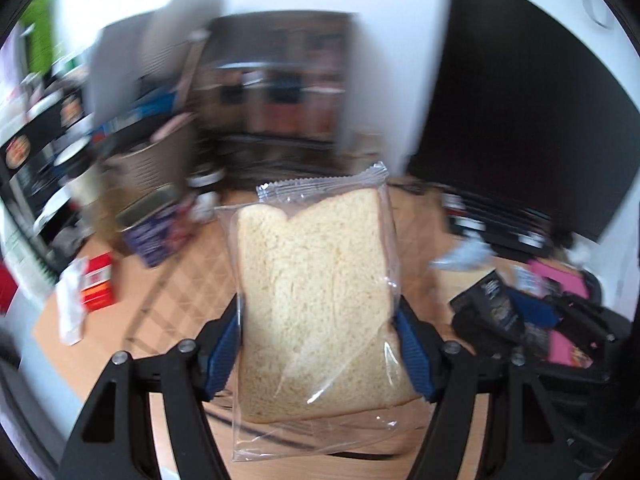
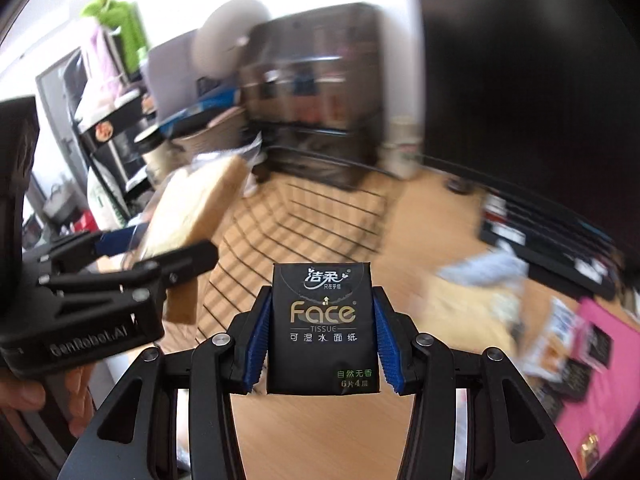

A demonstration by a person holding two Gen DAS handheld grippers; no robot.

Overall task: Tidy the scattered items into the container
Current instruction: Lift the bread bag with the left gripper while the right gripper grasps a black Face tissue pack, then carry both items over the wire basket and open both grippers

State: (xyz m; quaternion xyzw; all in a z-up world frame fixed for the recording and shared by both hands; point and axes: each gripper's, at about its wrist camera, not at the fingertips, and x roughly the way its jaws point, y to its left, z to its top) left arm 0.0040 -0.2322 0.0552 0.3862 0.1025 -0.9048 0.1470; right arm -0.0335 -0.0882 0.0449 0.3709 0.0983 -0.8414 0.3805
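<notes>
Bagged bread slice (image 1: pixel 316 280) held upright above the wooden counter (image 1: pixel 192 276), clamped wide between the blue pads of the left gripper (image 1: pixel 318 344). Black tissue pack (image 2: pixel 323 328) gripped at half opening by the right gripper (image 2: pixel 322 340), likewise lifted. Left gripper with bread visible just left of the right one. Surroundings blurred; scattered items (image 2: pixel 568 344) lie at right.

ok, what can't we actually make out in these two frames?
- Left wrist view: the clear-wrapped bread slice held by the left gripper hides the wooden table behind it.
- Right wrist view: motion blur smears the pink items; black tissue pack in the right gripper stays readable.
- The container: unidentifiable.
</notes>
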